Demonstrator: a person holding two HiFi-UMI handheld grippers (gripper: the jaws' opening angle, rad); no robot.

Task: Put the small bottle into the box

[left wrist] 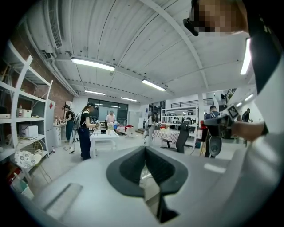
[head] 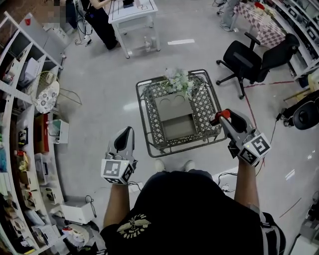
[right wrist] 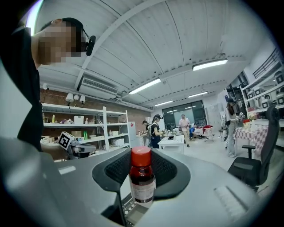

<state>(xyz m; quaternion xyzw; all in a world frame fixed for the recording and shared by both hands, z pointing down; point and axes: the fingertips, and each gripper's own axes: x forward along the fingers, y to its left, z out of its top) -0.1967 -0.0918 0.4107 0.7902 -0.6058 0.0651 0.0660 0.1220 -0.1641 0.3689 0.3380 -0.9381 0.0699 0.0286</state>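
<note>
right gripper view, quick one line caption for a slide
Right gripper shut on the small red-capped bottle, with white shelves and people in the room beyond.

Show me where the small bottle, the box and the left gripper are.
small bottle (right wrist: 142,187), right gripper view, on its label.
box (head: 178,127), head view, on its bare inner floor.
left gripper (head: 128,133), head view, at the tips of its jaws.

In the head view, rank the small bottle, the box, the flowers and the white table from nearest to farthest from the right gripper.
1. Small bottle, in the right gripper's jaws.
2. Box, in the cart, leftward.
3. Flowers, at the cart's far end.
4. White table, across the floor.
</note>
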